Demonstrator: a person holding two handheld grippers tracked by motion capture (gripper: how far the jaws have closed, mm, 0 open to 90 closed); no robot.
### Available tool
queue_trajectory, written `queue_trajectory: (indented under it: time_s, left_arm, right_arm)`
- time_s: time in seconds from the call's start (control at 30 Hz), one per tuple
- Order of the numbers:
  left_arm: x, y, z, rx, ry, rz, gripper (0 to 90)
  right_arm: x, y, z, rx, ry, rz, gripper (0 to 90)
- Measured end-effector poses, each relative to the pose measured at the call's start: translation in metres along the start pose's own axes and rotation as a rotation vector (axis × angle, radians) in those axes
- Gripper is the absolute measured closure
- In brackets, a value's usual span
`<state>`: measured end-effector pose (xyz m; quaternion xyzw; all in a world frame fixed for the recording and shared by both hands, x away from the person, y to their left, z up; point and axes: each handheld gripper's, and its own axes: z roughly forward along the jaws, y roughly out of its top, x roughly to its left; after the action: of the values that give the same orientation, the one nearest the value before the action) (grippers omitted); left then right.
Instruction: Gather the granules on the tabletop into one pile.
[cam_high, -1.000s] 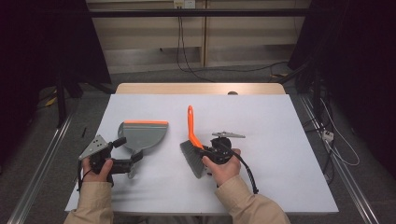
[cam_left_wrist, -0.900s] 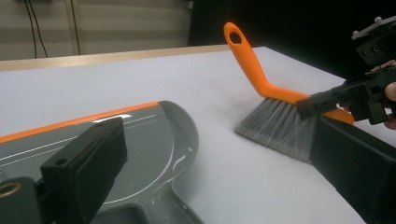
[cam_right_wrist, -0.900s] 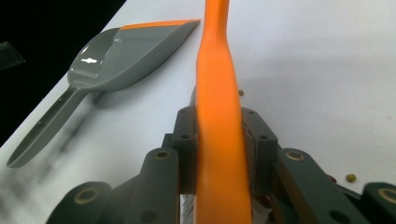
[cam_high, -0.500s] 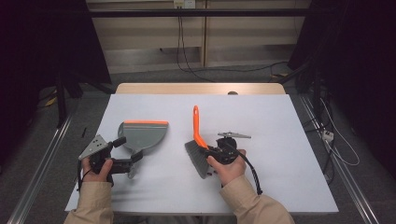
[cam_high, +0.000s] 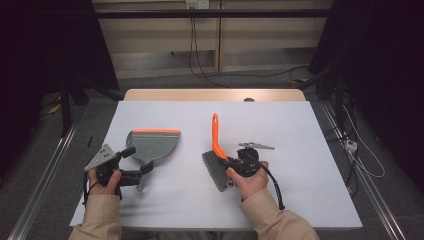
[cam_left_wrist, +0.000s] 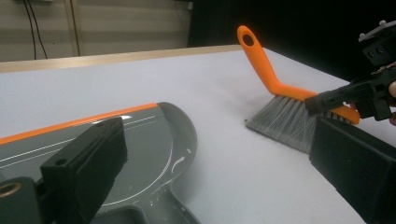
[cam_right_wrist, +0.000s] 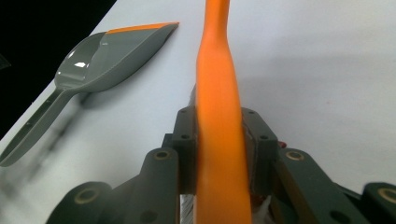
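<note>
The right gripper (cam_high: 231, 164) is clamped on the brush (cam_high: 216, 150) at its stiff orange handle; the bristles flex. The left gripper (cam_left_wrist: 219, 172) stands released over the dustpan (cam_high: 152, 144), a light, slick plastic item best taken by its handle.

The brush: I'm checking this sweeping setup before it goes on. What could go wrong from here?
The right gripper clamps the brush on its narrow orange handle, so it might twist in the jaws once the bristles press on the table. The left gripper stands open over the dustpan without gripping it, so a sweep could push the dustpan away.

Overhead forward-down; two close claw-mounted views
</note>
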<state>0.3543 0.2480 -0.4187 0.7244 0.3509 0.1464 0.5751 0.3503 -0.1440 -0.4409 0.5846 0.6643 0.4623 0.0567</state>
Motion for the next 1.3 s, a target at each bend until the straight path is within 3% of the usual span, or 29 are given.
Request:
queue_trajectory:
  time_s: [0.77, 1.3]
  left_arm:
    - [0.000, 0.000, 0.001, 0.005, 0.001, 0.004, 4.0]
    - [0.000, 0.000, 0.003, 0.010, -0.001, 0.006, 3.9]
  right_arm:
    - [-0.010, 0.003, -0.009, 0.001, -0.027, -0.020, 71.0]
    - [-0.014, 0.007, -0.012, -0.003, -0.013, 0.021, 71.3]
